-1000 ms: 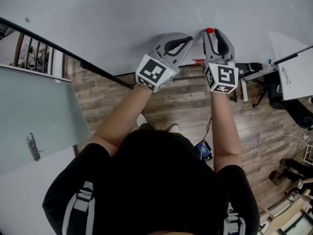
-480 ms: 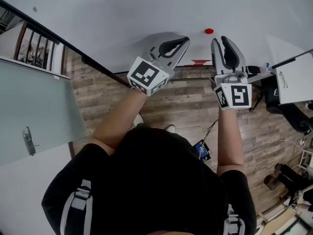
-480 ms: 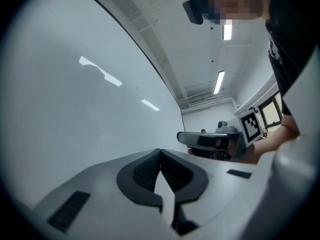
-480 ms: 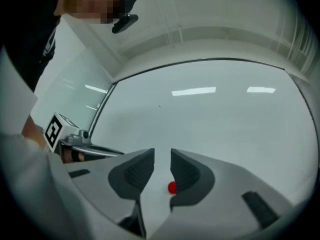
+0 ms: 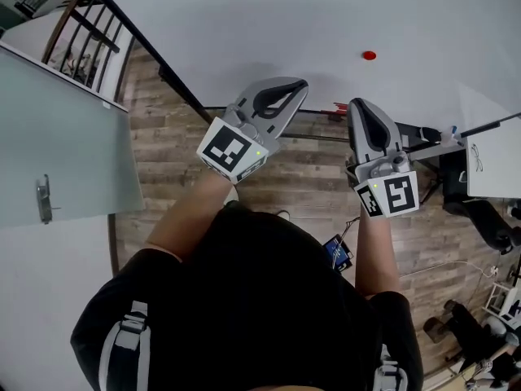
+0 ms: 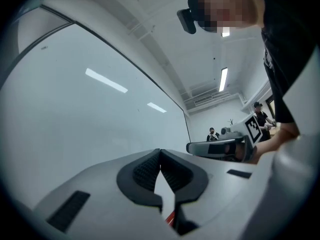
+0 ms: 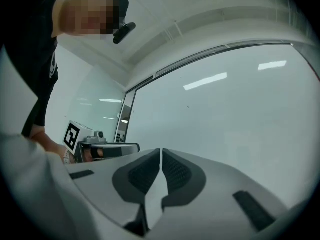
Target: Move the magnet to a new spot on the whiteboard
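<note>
**Red magnet sits alone on the whiteboard, both grippers drawn back from it**

The round red magnet (image 5: 369, 55) is stuck to the whiteboard (image 5: 244, 19), near its lower edge as the head view shows it. Neither gripper touches it. It lies beyond the tips of the right gripper (image 5: 356, 103) and a little to their right, with bare white board between.

In the right gripper view, the right gripper's fingers (image 7: 177, 171) are closing. Their tips are all but touching, only a thin slit shows between the ribbed pads, and nothing is in it. They point at the pale board surface.

The left gripper (image 5: 302, 82) hovers beside the right one, further from the magnet, and its tip also points toward the board. Its fingers (image 6: 145, 171) are together, the tips meet, and nothing is caught between them.

Each gripper carries its marker cube (image 5: 230, 151) at the rear, above the person's bare forearms. Below the board's edge the head view shows a wooden plank floor (image 5: 301, 169). A frosted glass door (image 5: 57, 153) with a metal handle stands at the left.
</note>
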`<state>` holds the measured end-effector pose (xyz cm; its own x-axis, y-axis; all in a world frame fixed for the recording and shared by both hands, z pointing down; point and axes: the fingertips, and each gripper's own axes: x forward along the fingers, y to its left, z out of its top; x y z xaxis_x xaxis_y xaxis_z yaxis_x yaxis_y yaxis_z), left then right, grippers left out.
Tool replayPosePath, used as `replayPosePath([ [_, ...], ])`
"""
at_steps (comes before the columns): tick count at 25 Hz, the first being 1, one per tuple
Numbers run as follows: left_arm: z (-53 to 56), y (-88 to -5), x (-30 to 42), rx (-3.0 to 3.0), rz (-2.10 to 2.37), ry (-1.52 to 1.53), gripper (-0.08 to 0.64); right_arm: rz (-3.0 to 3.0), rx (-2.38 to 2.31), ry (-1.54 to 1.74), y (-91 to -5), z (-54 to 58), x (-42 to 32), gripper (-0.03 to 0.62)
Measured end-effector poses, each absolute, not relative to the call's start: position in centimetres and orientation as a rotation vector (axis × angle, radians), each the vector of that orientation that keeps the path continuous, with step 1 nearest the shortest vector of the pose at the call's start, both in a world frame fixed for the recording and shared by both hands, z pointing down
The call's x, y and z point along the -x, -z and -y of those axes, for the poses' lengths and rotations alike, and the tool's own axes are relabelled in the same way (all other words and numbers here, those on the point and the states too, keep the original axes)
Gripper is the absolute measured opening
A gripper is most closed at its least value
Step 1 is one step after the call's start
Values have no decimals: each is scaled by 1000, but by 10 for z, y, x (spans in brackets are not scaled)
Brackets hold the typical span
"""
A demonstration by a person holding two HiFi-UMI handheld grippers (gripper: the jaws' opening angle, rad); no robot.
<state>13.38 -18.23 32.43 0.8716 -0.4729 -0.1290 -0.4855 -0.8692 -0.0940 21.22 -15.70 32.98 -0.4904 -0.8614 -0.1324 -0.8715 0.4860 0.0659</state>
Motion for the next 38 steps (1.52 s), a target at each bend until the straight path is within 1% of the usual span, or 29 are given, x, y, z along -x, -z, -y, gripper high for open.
replayPosePath([
  [13,112,-362,-93,2951,-836,-55,5,-2732,1344,-110,-364,86,-155,-8],
  [21,81,-383,-80,2964,-859,-10,5,-2766,1329,-67,-386,62,-159,-8],
  [26,71,-392,-72,2971,-851,37,5,-2853,1284,-46,-403,54,-148,-8],
  [38,59,-405,-59,2986,-878,55,5,-2838,1274,-1,-403,48,-138,-8],
])
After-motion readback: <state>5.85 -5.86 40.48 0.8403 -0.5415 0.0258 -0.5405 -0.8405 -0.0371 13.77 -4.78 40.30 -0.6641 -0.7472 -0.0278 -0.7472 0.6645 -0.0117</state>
